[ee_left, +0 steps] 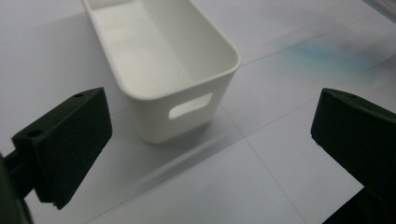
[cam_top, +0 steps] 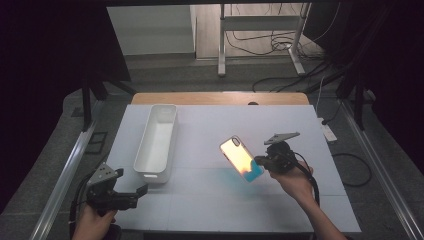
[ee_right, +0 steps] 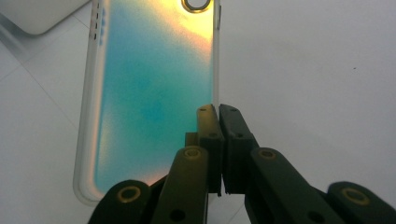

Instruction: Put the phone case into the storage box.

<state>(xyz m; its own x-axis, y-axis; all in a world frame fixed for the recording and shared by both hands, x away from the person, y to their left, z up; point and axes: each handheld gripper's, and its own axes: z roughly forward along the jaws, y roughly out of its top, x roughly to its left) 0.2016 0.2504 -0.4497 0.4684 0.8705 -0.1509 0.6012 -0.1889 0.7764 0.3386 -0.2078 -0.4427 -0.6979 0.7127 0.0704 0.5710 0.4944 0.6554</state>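
A phone case (cam_top: 241,158) with an orange-to-teal sheen hangs tilted above the white table, right of centre. My right gripper (cam_top: 260,162) is shut on its long edge near the bottom end; in the right gripper view the two black jaws pinch the clear rim of the case (ee_right: 154,88) at the gripper tip (ee_right: 218,112). A white oblong bin (cam_top: 156,141) stands empty on the left half of the table. Near the front left corner my left gripper (cam_top: 142,190) is open and points toward the bin's near end (ee_left: 177,79), jaws wide apart with nothing between them.
The white table top (cam_top: 215,200) ends in a wooden strip at the far side. A teal glow from the case falls on the surface below it. Metal rails run along both sides, and a stand with cables sits on the floor beyond.
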